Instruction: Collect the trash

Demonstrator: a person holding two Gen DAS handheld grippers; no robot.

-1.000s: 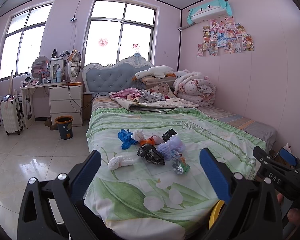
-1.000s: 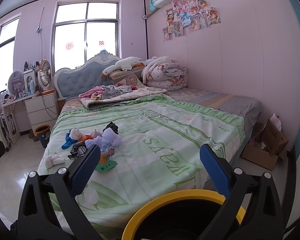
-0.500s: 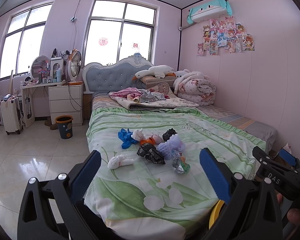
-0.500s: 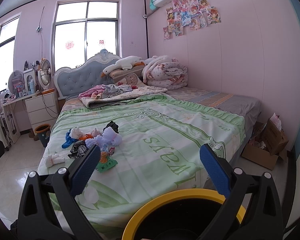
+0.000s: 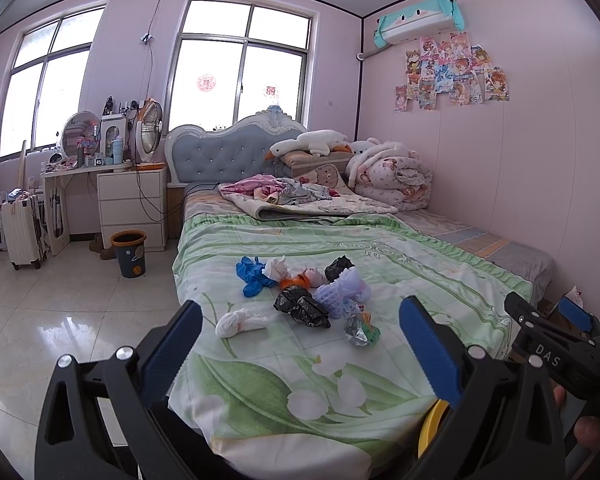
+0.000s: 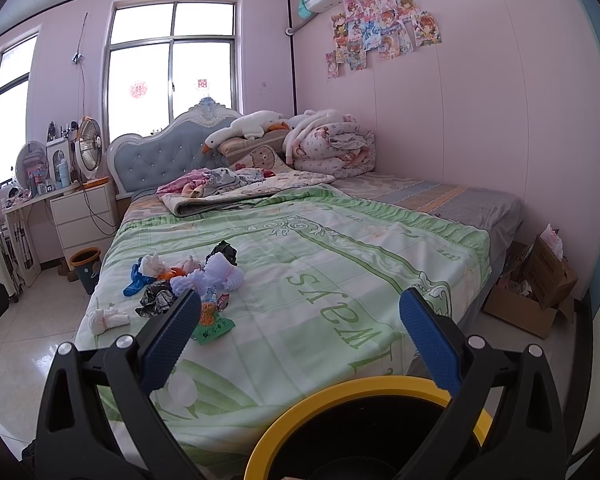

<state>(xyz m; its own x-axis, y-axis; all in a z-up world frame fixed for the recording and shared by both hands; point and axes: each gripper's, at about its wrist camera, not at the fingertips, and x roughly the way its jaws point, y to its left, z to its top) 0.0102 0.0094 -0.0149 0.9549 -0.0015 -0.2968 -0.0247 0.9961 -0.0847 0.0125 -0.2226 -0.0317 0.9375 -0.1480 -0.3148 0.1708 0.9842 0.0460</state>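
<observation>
A heap of trash lies on the green bedspread [image 5: 400, 264]: a blue glove [image 5: 252, 277], white tissue wad [image 5: 240, 321], black bag [image 5: 300, 307], lilac foam net [image 5: 342, 293] and a foil wrapper [image 5: 360, 330]. My left gripper [image 5: 300, 344] hovers open before the bed's foot, nothing between its blue pads. My right gripper [image 6: 300, 340] is open too, above a black bin with a yellow rim [image 6: 364, 392]. In the right wrist view the same pile shows the lilac net [image 6: 220, 276], the black bag [image 6: 158, 298], the tissue wad [image 6: 106, 319] and a green wrapper [image 6: 216, 330].
A small bin [image 5: 129, 253] stands on the tiled floor by the white drawers [image 5: 134, 210]. A suitcase [image 5: 22, 234] is at the far left. Blankets and pillows [image 5: 388, 176] crowd the bed's head. Cardboard boxes [image 6: 536, 284] sit by the right wall. A person's fingers [image 5: 588, 428] hold the right gripper.
</observation>
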